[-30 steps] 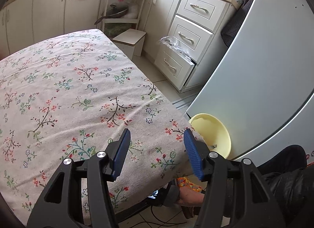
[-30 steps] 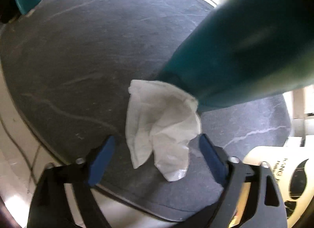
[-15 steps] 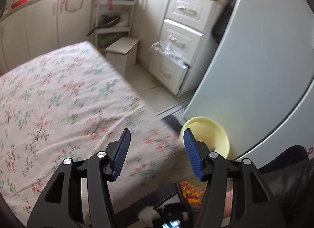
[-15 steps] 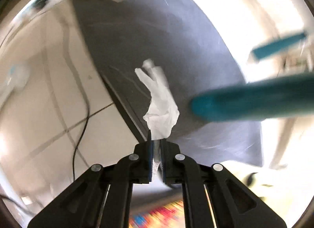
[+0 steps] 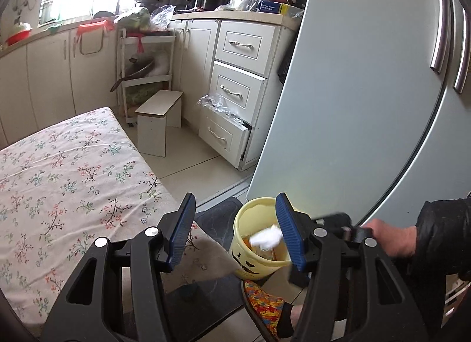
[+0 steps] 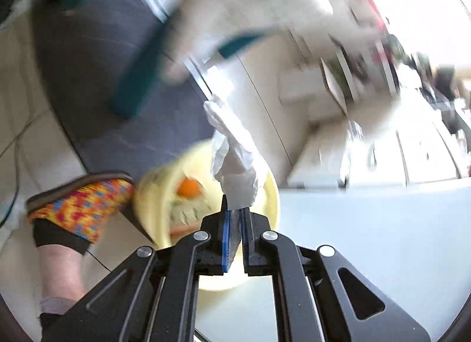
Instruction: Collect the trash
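Note:
My right gripper is shut on a crumpled white tissue and holds it just above the yellow trash bucket, which has an orange scrap and other waste inside. The left wrist view shows the tissue over the yellow bucket on the floor beside the fridge. My left gripper is open and empty, held above the table's corner, its blue pads wide apart.
A table with a floral cloth fills the left. A pale fridge stands right. White drawers, the lowest open, and a small stool stand behind. A dark mat lies under the bucket. A foot in a colourful slipper is beside it.
My right gripper closed on the tissue on the dark mat, lifted it and carried it over the yellow bucket. My left gripper tilted up and stayed open.

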`<act>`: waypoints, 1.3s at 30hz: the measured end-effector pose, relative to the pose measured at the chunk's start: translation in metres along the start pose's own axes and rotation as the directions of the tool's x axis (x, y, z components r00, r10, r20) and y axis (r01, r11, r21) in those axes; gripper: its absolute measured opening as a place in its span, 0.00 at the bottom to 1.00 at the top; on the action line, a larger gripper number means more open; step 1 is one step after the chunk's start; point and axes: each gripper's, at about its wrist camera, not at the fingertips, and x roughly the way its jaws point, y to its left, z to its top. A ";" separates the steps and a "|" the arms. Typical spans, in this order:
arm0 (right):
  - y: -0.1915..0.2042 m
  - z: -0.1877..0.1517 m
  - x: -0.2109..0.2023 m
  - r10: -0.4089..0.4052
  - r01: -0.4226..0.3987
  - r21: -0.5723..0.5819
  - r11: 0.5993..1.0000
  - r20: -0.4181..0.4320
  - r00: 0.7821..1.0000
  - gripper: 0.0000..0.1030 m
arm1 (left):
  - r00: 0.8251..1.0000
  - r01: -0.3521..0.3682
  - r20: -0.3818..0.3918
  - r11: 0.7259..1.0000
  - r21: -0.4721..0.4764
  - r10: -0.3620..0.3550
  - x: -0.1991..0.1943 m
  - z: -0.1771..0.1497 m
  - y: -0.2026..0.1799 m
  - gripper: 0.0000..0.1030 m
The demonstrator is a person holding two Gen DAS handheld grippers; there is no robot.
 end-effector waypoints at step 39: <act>-0.078 -0.052 -0.268 -0.161 -0.169 0.871 0.462 0.270 0.949 0.93 | 0.974 -0.222 0.027 0.974 -0.046 0.223 -0.125 -0.016 -0.044 0.92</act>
